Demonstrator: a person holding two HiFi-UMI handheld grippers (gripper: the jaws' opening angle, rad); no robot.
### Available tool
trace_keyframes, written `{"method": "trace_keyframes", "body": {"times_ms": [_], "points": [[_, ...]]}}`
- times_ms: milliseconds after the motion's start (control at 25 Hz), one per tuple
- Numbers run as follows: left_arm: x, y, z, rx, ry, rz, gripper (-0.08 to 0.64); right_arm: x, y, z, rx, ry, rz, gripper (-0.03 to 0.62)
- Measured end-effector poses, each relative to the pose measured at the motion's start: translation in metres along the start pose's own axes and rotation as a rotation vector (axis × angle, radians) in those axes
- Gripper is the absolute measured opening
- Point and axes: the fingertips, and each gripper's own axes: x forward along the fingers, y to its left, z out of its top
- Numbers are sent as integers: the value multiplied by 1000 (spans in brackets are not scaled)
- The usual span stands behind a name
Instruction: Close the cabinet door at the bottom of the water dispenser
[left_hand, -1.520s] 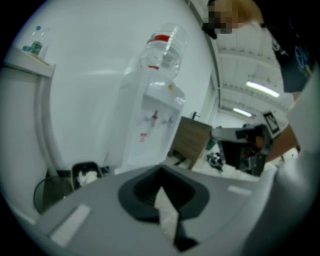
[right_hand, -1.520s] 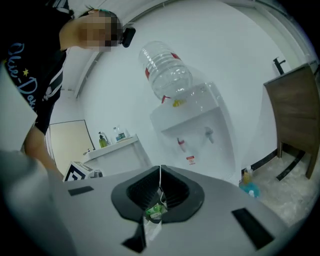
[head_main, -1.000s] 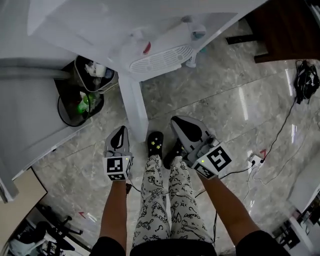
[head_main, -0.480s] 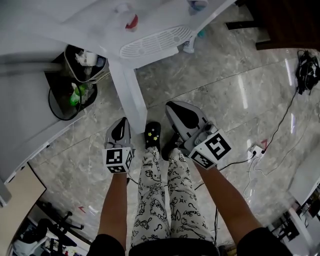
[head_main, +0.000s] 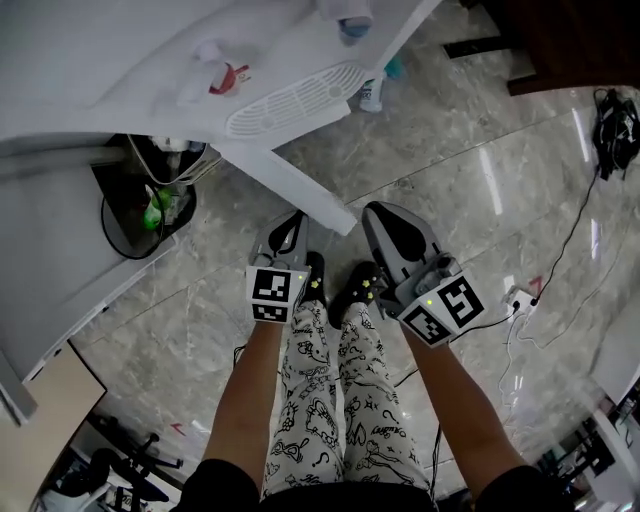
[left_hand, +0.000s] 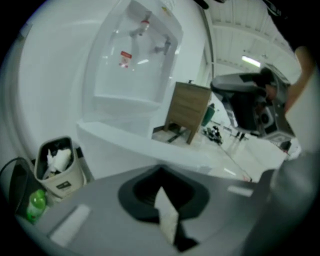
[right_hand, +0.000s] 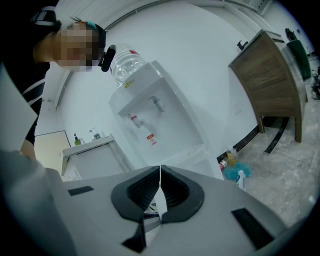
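Observation:
The white water dispenser fills the top of the head view, its drip grille facing me. Its bottom cabinet door stands partly swung out, the free edge pointing toward my feet. My left gripper is shut and empty, its tip against the door's outer face. In the left gripper view the door crosses just ahead of the left gripper. The right gripper is shut and empty, just right of the door's free edge. The right gripper view shows the dispenser beyond the right gripper.
A full waste bin and a black wire basket holding a green bottle sit left of the dispenser. Cleaning bottles stand on the floor at its right. A power strip and cables lie at the right. My feet are close under the grippers.
The cabinet door has swung from pointing straight at me toward the dispenser's front. My left gripper has moved forward and right with it. The right gripper moved slightly forward.

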Motion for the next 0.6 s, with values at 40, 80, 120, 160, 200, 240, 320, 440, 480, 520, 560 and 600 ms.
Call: {"method": "trace_keyframes", "body": {"times_ms": [40,80,120,160,200,240,320,440,480,520,560,600], "points": [[8,-3,6,13,1,-8,-3,-3,-4,5,6,-14,-10,17],[17,-5,11,25,1,-12,-3,-7,-7,10,12,-28,-17,17],[24,-7,17,34,-1,-14,-3,-10,-10,15,17,-42,-22,17],[31,-9,22,39,-3,-15,-3,-13,-13,20,22,-55,-26,17],[38,-10,27,44,-6,-15,-3,-15,-16,24,26,-67,-29,17],[44,-11,32,51,-9,-15,-3,-17,-19,28,32,-78,-32,17],[56,-10,40,66,-12,-13,-3,-19,-24,33,45,-97,-36,17],[70,-8,51,86,-13,-7,-3,-19,-33,37,42,-115,-46,17],[74,-7,54,97,-12,-1,-3,-18,-37,39,43,-121,-56,17],[78,-6,58,106,-12,4,-3,-18,-42,41,52,-131,-69,17],[84,-5,63,113,-13,10,-3,-17,-46,45,68,-144,-81,17],[89,-4,68,117,-15,16,-3,-17,-50,48,82,-157,-89,17]]}}
